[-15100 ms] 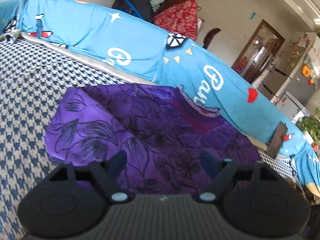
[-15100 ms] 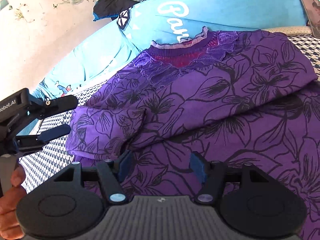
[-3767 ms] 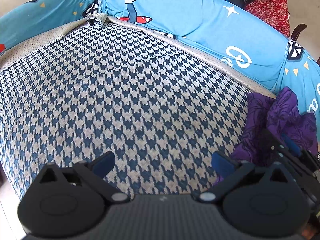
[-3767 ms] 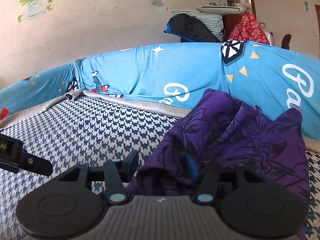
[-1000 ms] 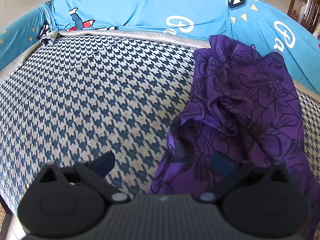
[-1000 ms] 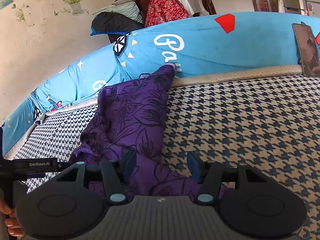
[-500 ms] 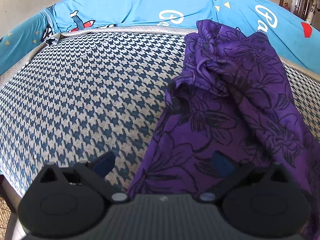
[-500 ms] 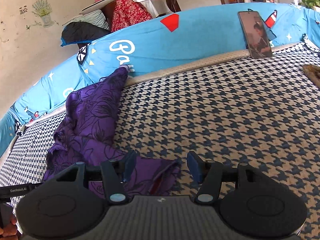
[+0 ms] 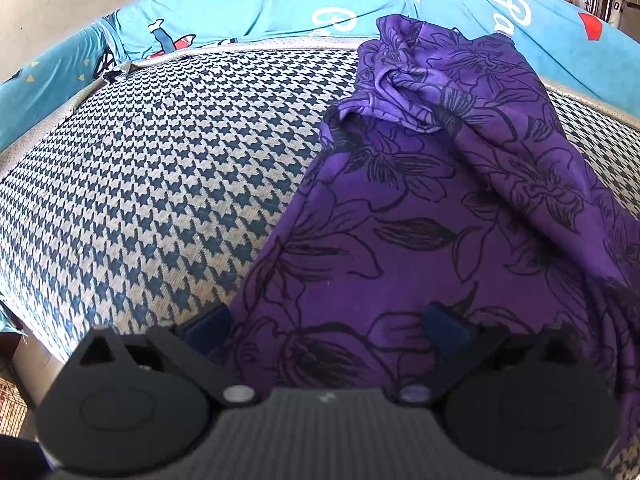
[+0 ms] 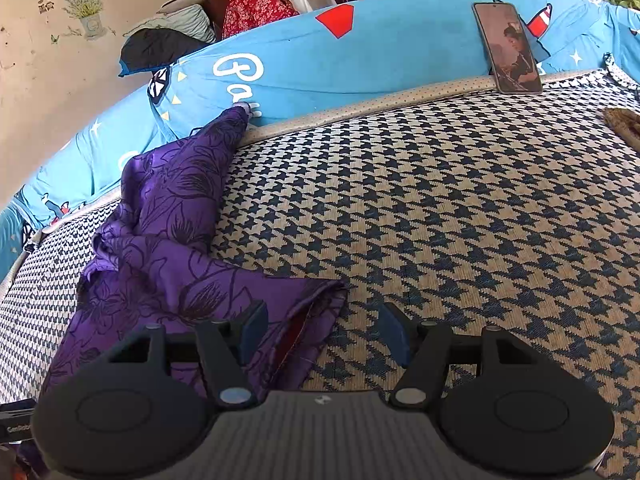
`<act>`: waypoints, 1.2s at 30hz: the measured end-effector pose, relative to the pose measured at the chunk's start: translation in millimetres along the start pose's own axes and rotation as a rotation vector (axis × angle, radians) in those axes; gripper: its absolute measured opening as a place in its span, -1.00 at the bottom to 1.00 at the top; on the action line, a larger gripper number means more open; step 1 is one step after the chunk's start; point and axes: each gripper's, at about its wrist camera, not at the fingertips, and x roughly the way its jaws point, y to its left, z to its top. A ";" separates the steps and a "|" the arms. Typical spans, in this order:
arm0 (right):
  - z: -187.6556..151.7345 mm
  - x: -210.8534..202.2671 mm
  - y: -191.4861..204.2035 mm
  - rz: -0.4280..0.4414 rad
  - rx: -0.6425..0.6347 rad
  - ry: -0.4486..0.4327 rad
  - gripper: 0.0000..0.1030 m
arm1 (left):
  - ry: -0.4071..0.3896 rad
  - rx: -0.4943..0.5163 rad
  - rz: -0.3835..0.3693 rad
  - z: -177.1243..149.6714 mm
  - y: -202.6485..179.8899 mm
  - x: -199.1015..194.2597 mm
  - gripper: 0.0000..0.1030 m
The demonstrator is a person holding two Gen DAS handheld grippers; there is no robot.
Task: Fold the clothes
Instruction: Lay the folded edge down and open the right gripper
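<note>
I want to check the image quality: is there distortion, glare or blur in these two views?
Left wrist view: strong fisheye bending, the houndstooth cover curves like a dome; the purple garment is sharp and evenly lit. Right wrist view: the same bending along the blue backrest cover; the phone screen shows dim reflections; dark corners in both, no visible motion blur.

garment [image 9: 420,216] on seat cushion [image 9: 160,168] | backrest [image 10: 360,60] behind | phone [image 10: 508,48] leaning on backrest

Left gripper [image 9: 326,326] and right gripper [image 10: 322,330] both low, fingers apparently spread apart
</note>
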 end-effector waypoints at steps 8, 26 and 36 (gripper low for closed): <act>-12.9 18.1 12.5 -0.007 -0.085 -0.008 0.20 | 0.004 -0.019 -0.006 -2.5 1.4 1.8 1.00; -25.3 14.6 24.3 0.039 -0.119 -0.076 -0.82 | -0.006 -0.034 -0.010 -3.5 6.7 -0.1 1.00; -33.6 -39.4 37.1 0.169 -0.091 -0.200 -0.82 | -0.036 -0.072 0.032 9.9 33.0 -19.7 1.00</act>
